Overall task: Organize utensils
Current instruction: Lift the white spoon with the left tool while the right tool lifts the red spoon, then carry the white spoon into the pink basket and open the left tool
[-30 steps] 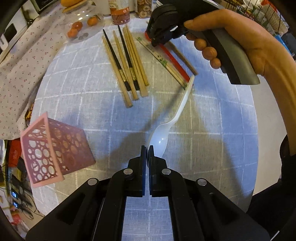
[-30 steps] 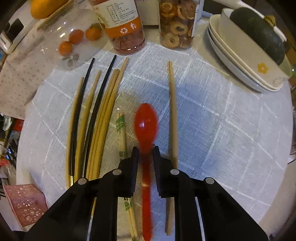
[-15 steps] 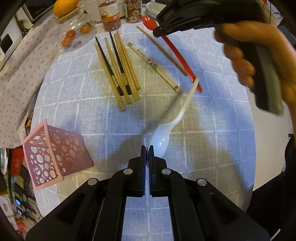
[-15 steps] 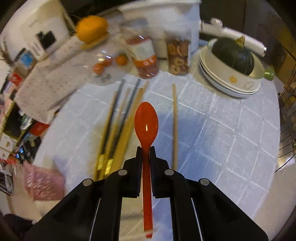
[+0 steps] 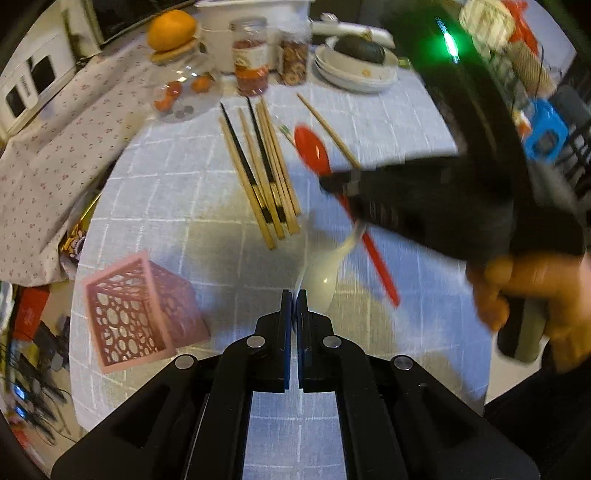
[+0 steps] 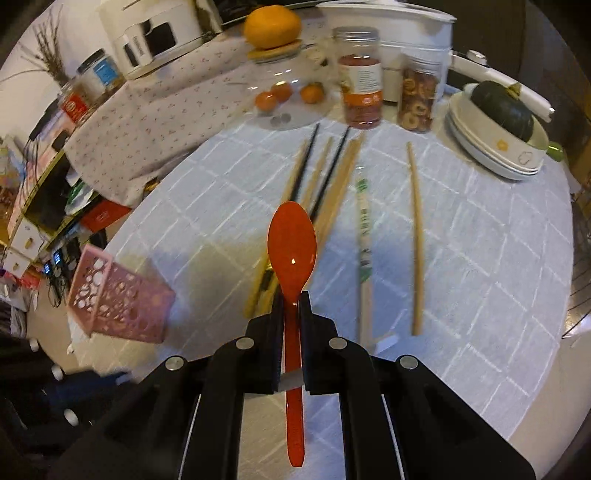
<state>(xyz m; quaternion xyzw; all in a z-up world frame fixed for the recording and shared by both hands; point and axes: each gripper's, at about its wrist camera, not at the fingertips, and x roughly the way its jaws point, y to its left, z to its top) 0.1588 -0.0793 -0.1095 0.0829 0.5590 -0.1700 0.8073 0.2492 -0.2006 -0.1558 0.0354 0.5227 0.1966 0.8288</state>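
Right gripper clamping red spoon, left gripper pinching white spoon

I see dim warm light, soft shadows near the pink basket, motion blur, bowed fisheye edges.

From my remote seat I see a white checked tablecloth covering the round table. Along its far edge stands a jar of red contents, and just beside it a jar of dried rings. Left of them sits a clear glass dome over small orange fruits, with a large orange on its wooden lid. To the right, stacked white plates carry a dark green squash. A floral cloth drapes the left side.
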